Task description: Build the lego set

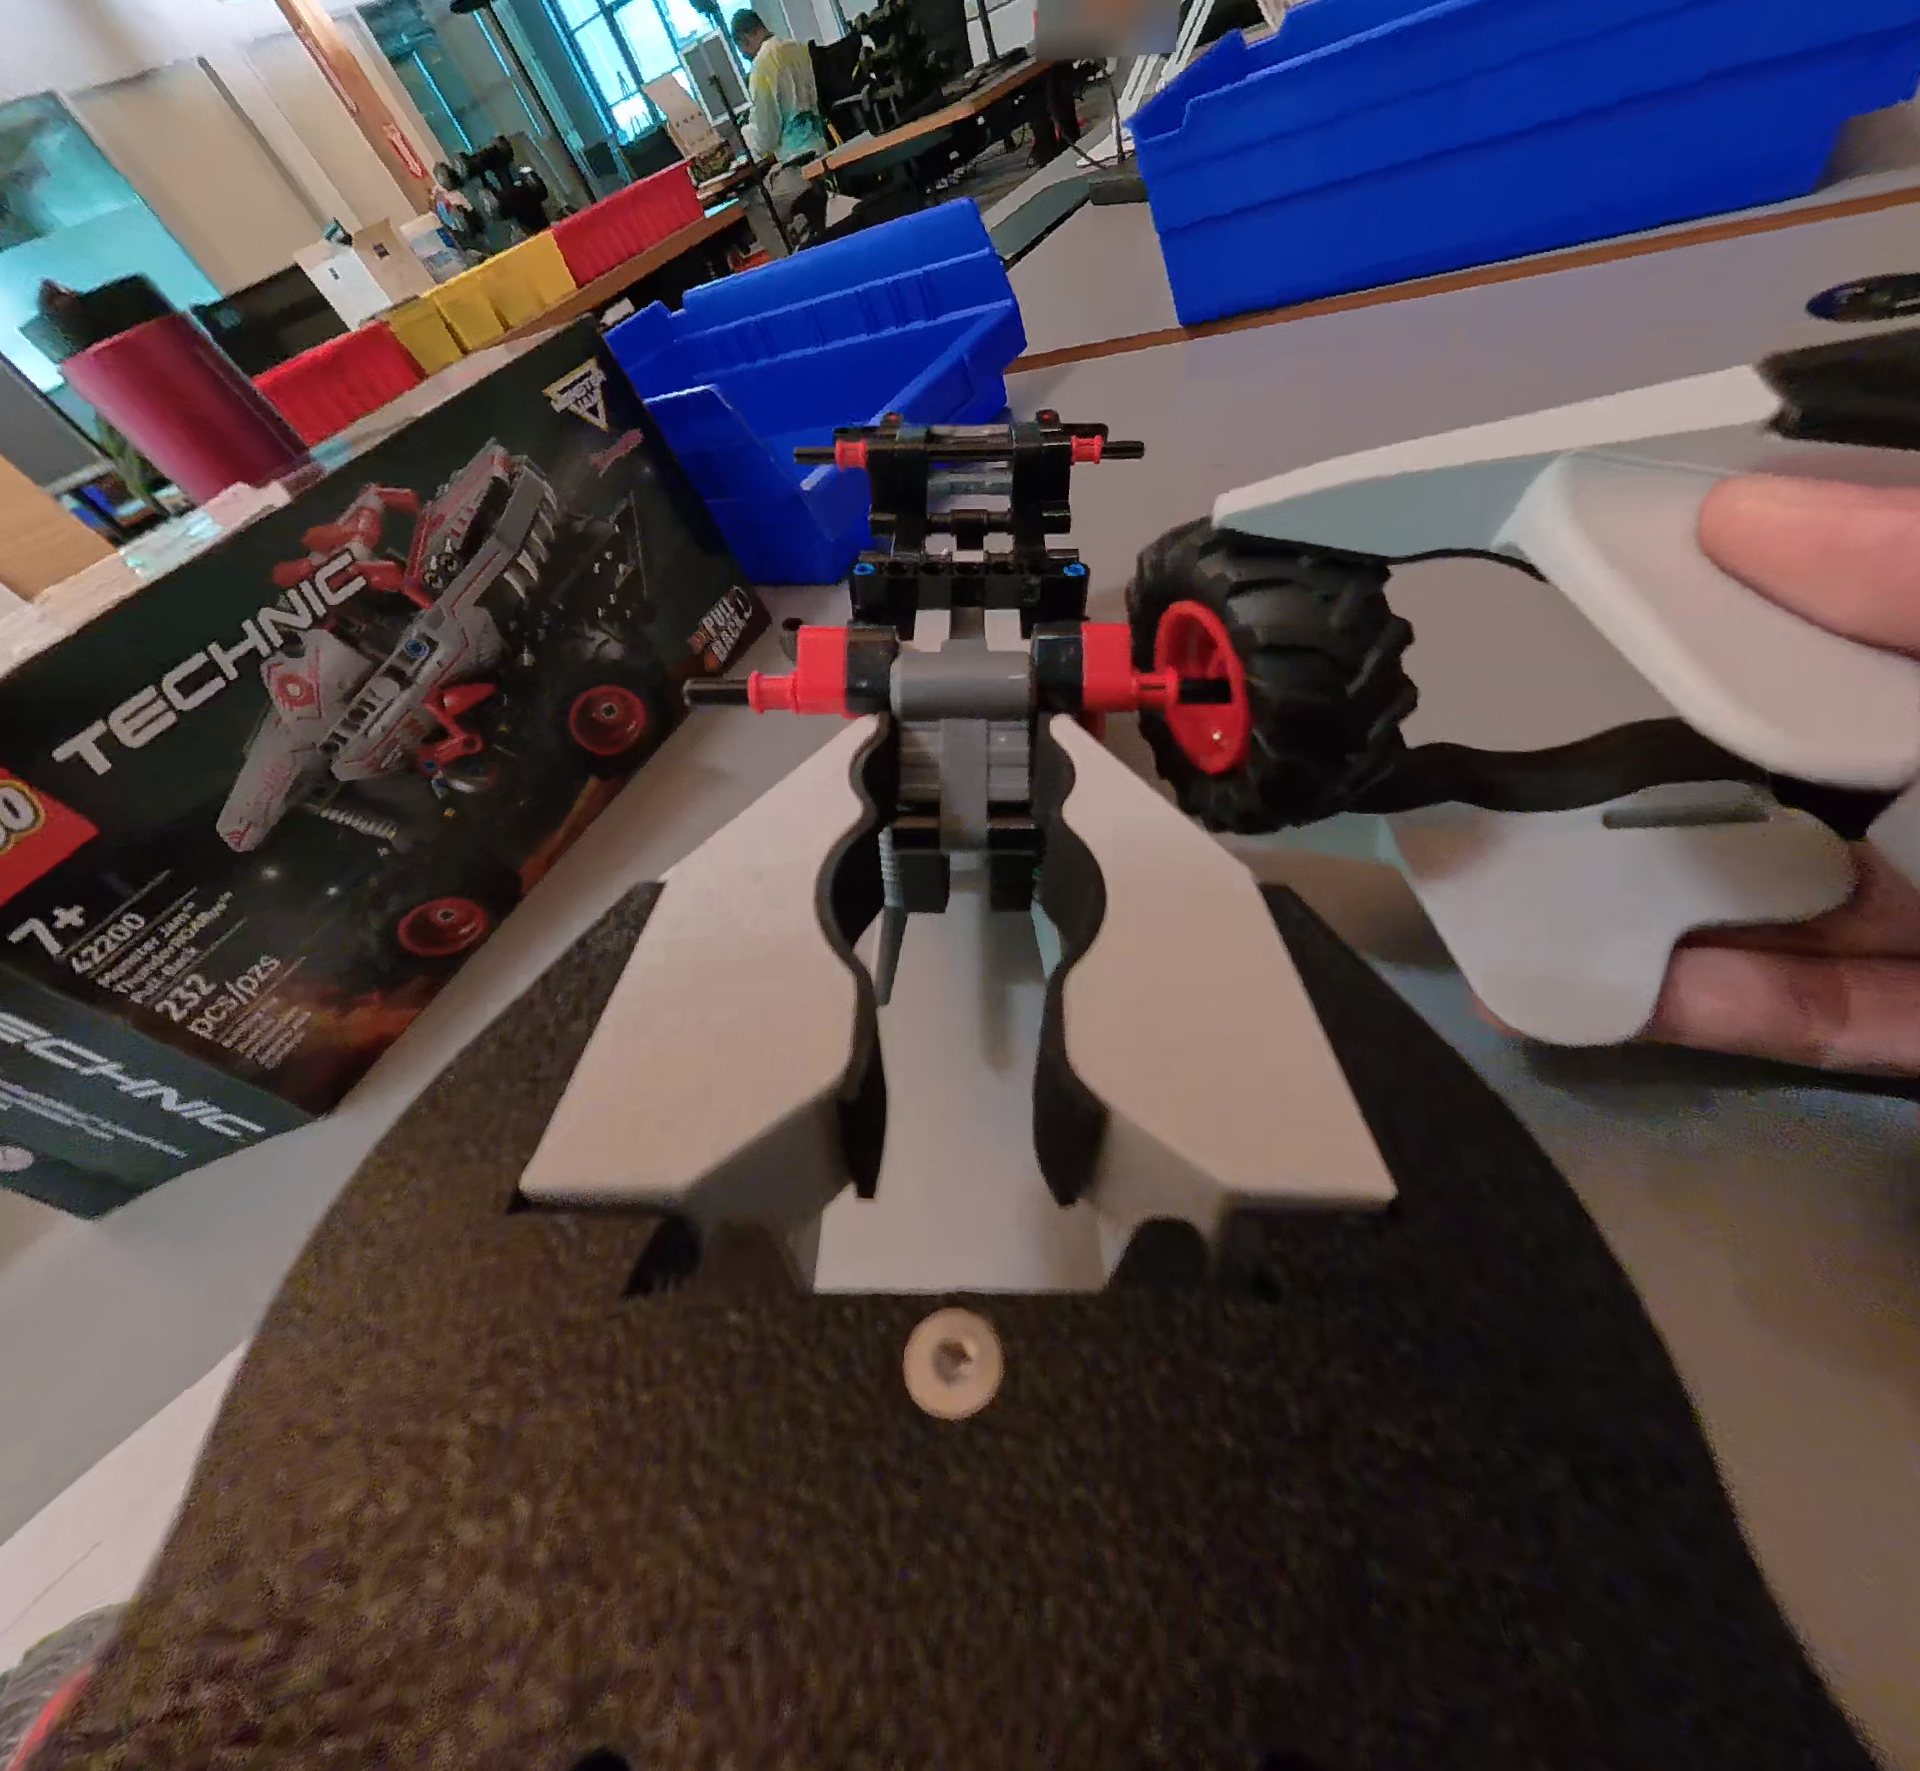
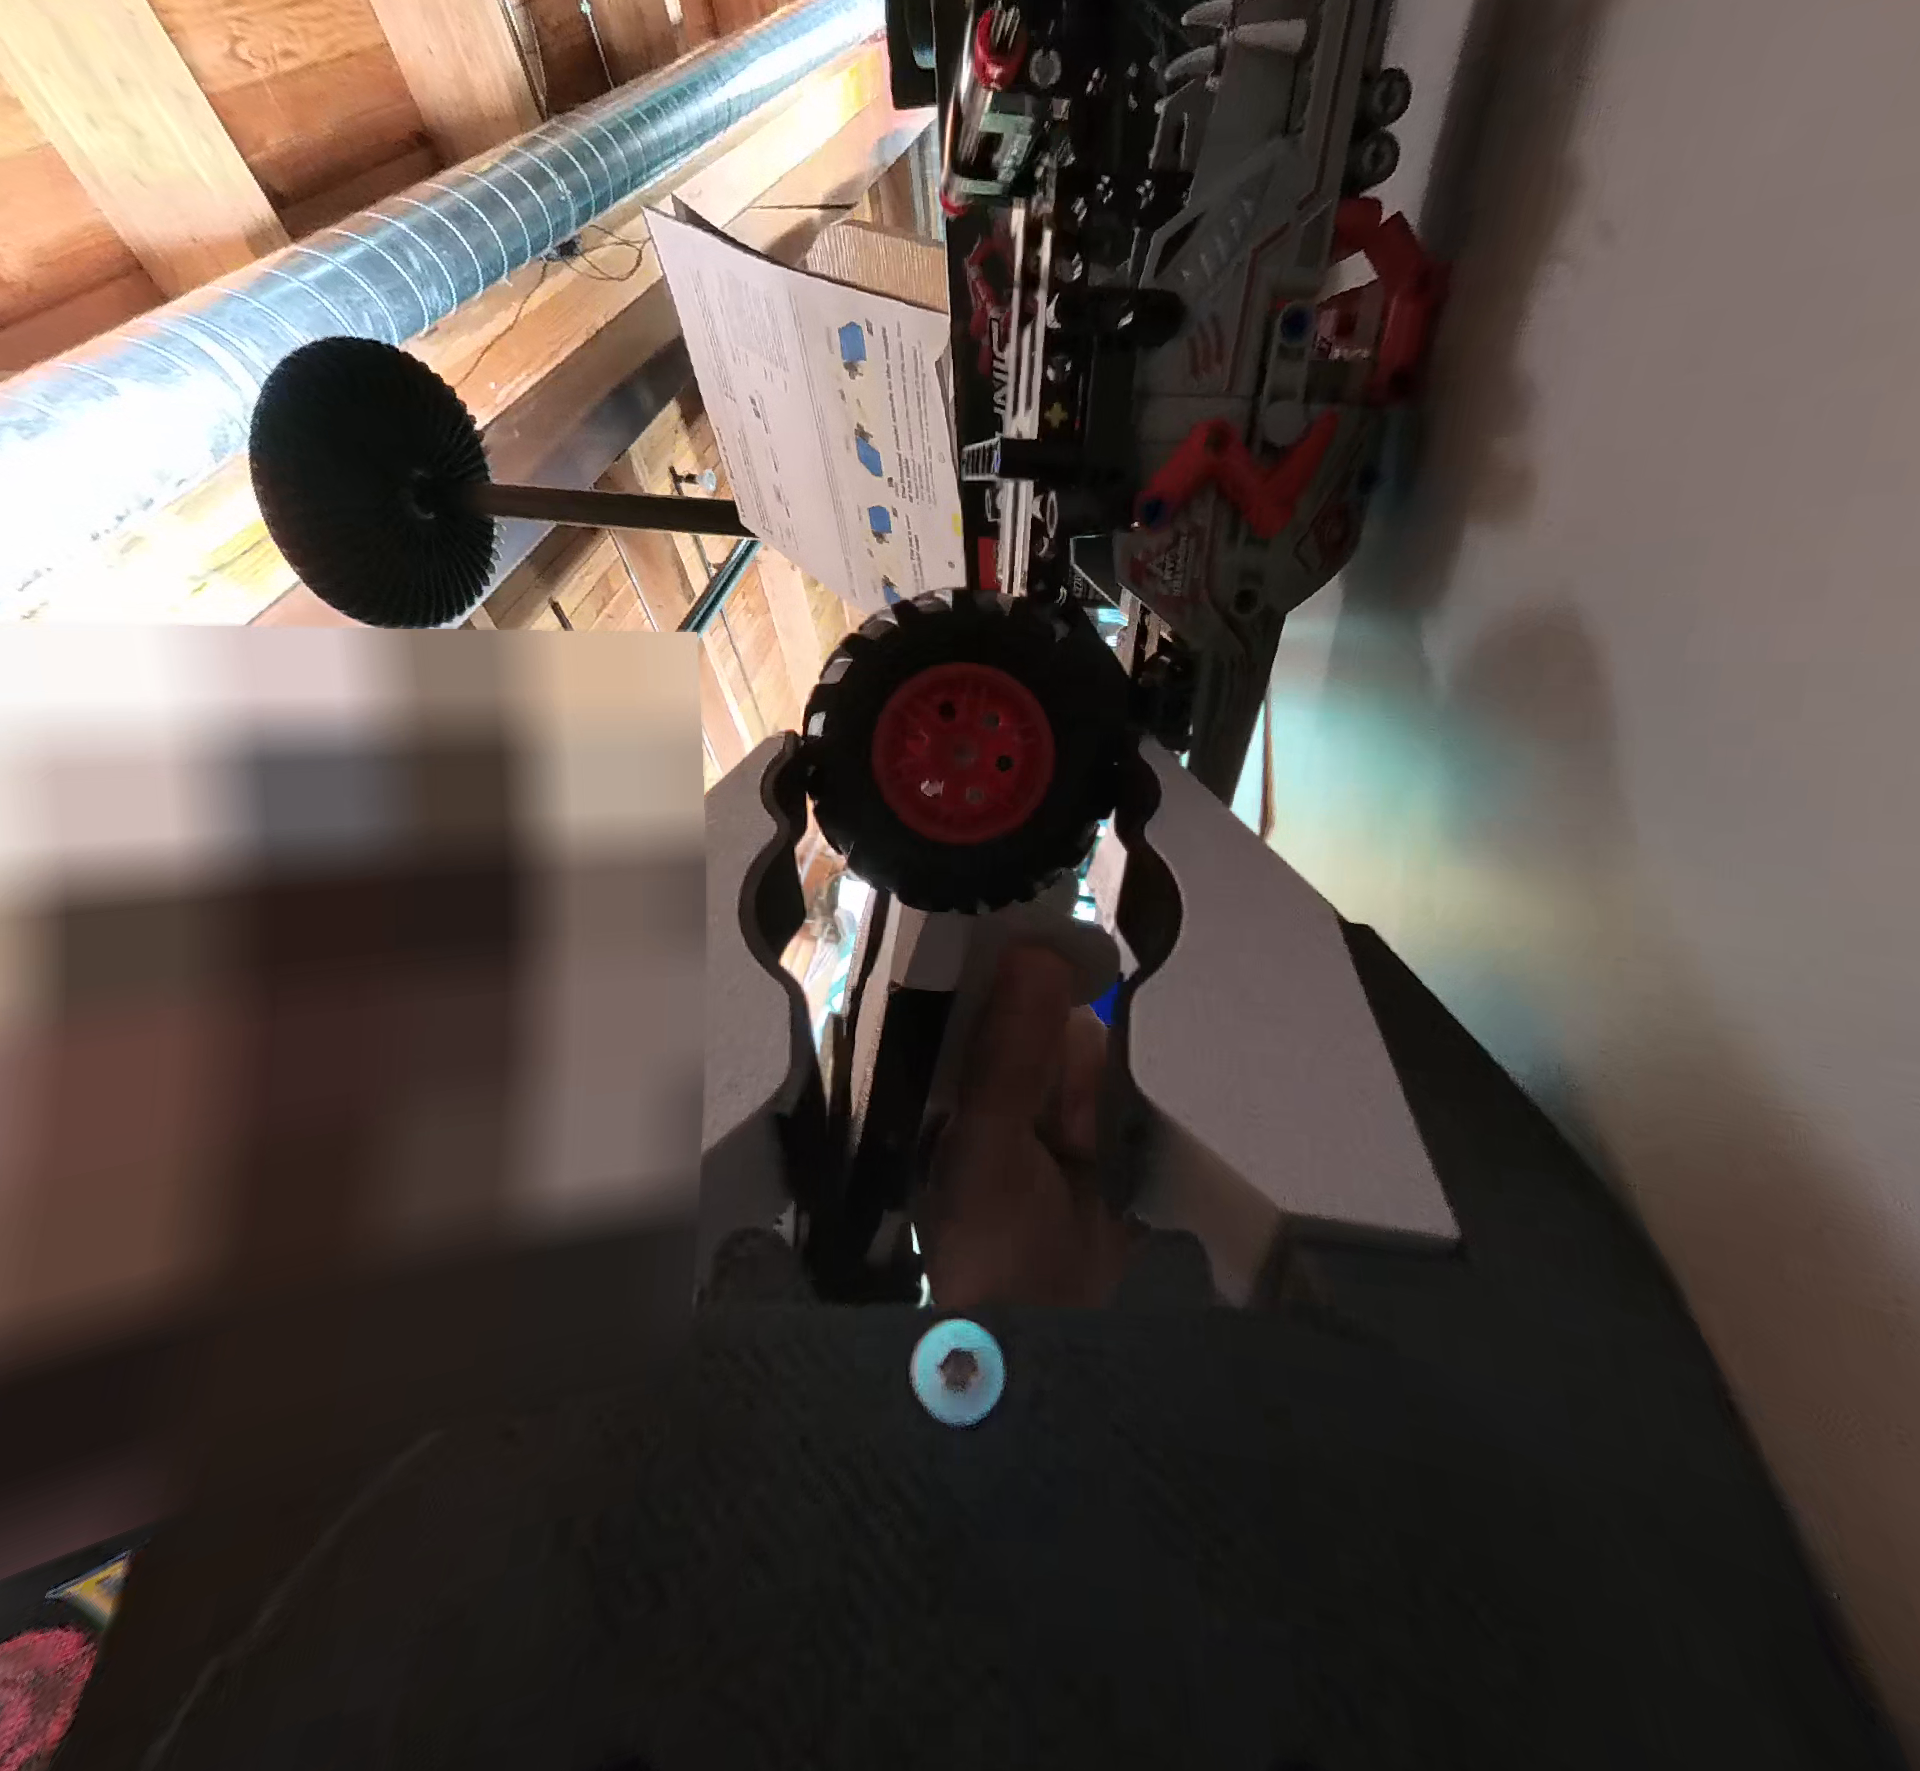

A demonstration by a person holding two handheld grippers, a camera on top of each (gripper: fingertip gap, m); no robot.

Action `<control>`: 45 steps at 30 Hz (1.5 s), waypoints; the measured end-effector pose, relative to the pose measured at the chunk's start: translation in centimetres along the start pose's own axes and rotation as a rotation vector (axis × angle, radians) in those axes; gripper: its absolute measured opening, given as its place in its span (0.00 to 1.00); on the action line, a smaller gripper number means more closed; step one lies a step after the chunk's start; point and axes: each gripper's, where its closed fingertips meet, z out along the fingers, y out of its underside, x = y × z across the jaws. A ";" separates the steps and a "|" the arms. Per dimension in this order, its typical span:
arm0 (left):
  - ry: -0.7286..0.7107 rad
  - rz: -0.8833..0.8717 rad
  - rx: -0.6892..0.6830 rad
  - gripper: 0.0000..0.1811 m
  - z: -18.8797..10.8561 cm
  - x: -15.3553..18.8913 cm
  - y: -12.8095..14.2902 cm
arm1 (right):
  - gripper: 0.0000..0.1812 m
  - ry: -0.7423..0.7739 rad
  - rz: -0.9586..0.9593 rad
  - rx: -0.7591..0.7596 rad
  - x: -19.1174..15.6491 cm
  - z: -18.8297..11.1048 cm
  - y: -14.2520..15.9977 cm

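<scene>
A: Left wrist view: left gripper (image 1: pixel 961 791) pinches the chassis (image 1: pixel 961 578) upright, just right of the set box (image 1: pixel 312 734).

B: Right gripper (image 2: pixel 966 776) clamps the wheel (image 1: pixel 1262 677), touching the chassis's red axle (image 1: pixel 1127 672).

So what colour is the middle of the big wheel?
Red, inside a black tyre; clearest in the right wrist view.

Left wrist view: bright, light from windows (image 1: pixel 634 7) far back | edges bent, corners smeared | right wrist view: dim bottom, hand (image 2: pixel 1023 1150) dark, right side blurry | soft glare on table (image 2: pixel 1714 474).
</scene>
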 end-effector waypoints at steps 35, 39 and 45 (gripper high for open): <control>-0.031 0.061 -0.023 0.13 0.7 -0.1 0.4 | 0.33 0.058 -0.101 0.010 0.7 0.4 0.4; -0.038 0.005 -0.044 0.13 0.7 -0.4 0.7 | 0.33 0.029 -0.077 0.063 0.5 0.8 0.5; -0.040 0.012 -0.053 0.13 0.6 -0.4 0.9 | 0.32 0.020 -0.065 0.058 0.5 1.5 0.6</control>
